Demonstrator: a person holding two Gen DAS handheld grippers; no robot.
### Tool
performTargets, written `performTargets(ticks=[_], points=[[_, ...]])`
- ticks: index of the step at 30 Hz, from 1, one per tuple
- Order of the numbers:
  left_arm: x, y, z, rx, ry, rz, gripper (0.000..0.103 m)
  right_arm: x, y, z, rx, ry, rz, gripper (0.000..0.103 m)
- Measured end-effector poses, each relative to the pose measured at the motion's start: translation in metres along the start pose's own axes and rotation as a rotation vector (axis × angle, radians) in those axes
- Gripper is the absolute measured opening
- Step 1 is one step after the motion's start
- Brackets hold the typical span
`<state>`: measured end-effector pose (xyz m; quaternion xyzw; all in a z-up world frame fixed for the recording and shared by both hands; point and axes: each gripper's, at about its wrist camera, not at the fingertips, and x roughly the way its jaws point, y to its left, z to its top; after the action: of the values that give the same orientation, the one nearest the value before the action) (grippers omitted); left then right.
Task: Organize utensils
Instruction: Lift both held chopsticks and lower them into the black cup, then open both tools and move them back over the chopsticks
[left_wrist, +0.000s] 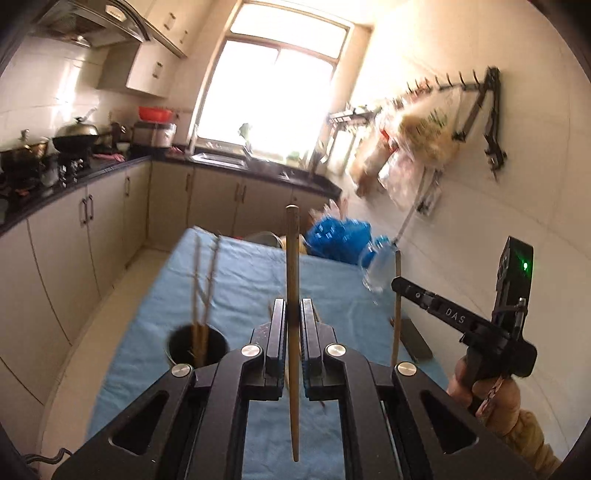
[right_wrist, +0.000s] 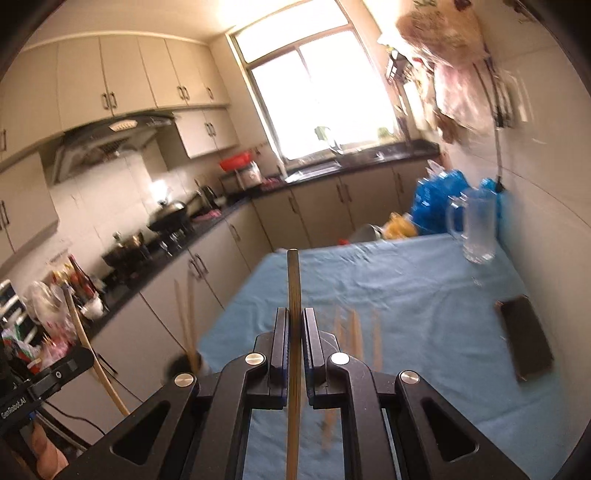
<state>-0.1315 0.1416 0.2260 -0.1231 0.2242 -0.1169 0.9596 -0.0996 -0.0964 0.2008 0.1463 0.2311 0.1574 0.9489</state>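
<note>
I had two chopsticks (left_wrist: 202, 295) standing in the black holder (left_wrist: 197, 345); each gripper, left (left_wrist: 293, 314) and right (right_wrist: 294, 325), pinched another chopstick, and several chopsticks (right_wrist: 356, 332) lay on the blue cloth (right_wrist: 406, 295).

Glass mug (right_wrist: 476, 229), dark phone (right_wrist: 526, 338) on blue tablecloth (right_wrist: 388, 295).

A lived-in home kitchen: cream cabinets (right_wrist: 122, 88) line the walls, and a range hood (left_wrist: 92, 22) at ten o'clock hangs over a wok (left_wrist: 75, 138) on the stove. A sink (left_wrist: 218, 158) sits below the bright window (left_wrist: 273, 92) at twelve o'clock, and a hook rail (left_wrist: 454, 86) holds bags at two o'clock.
</note>
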Motion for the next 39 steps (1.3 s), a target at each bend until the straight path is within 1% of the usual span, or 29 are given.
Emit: performTargets(ticks=[2,4,8,12,14,17,19,22,25,27,31,34,36,37,38,39], points=[[-0.006,0.012,0.014,-0.008,-0.03,0.02,0.006,0.014,0.021,0.008,0.009,-0.025,0.049,0.007],[-0.01,0.024,0.027,-0.012,-0.067,0.057,0.006,0.027,0.039,0.015,0.02,-0.045,0.091,0.007],[-0.007,0.049,0.053,-0.029,-0.115,0.107,0.006,0.059,0.075,0.026,0.038,-0.081,0.16,0.007],[0.013,0.07,0.07,-0.043,-0.129,0.146,0.006,0.088,0.1,0.035,0.027,-0.128,0.162,0.007],[0.029,0.08,0.075,-0.049,-0.119,0.151,0.006,0.105,0.112,0.038,0.018,-0.153,0.143,0.007],[0.051,0.089,0.076,-0.046,-0.101,0.173,0.006,0.126,0.119,0.034,0.001,-0.177,0.105,0.007],[0.068,0.096,0.071,-0.056,-0.065,0.177,0.006,0.138,0.118,0.029,-0.001,-0.162,0.095,0.007],[0.092,0.108,0.056,-0.088,0.005,0.183,0.006,0.16,0.118,0.012,-0.028,-0.1,0.077,0.007],[0.108,0.118,0.044,-0.117,0.054,0.185,0.006,0.168,0.115,-0.003,-0.07,-0.064,0.052,0.007],[0.115,0.123,0.038,-0.13,0.075,0.186,0.006,0.171,0.11,-0.011,-0.077,-0.044,0.051,0.007],[0.121,0.124,0.03,-0.135,0.092,0.197,0.006,0.174,0.107,-0.019,-0.099,-0.003,0.055,0.009],[0.118,0.121,0.029,-0.128,0.085,0.214,0.007,0.173,0.108,-0.02,-0.106,0.005,0.059,0.009],[0.115,0.121,0.027,-0.134,0.086,0.222,0.009,0.173,0.107,-0.019,-0.105,0.015,0.062,0.011],[0.112,0.121,0.027,-0.143,0.086,0.223,0.011,0.172,0.106,-0.019,-0.103,0.018,0.063,0.015],[0.108,0.122,0.027,-0.15,0.083,0.221,0.014,0.171,0.105,-0.019,-0.101,0.018,0.066,0.018],[0.103,0.122,0.028,-0.157,0.077,0.22,0.018,0.169,0.104,-0.018,-0.097,0.015,0.066,0.025]])
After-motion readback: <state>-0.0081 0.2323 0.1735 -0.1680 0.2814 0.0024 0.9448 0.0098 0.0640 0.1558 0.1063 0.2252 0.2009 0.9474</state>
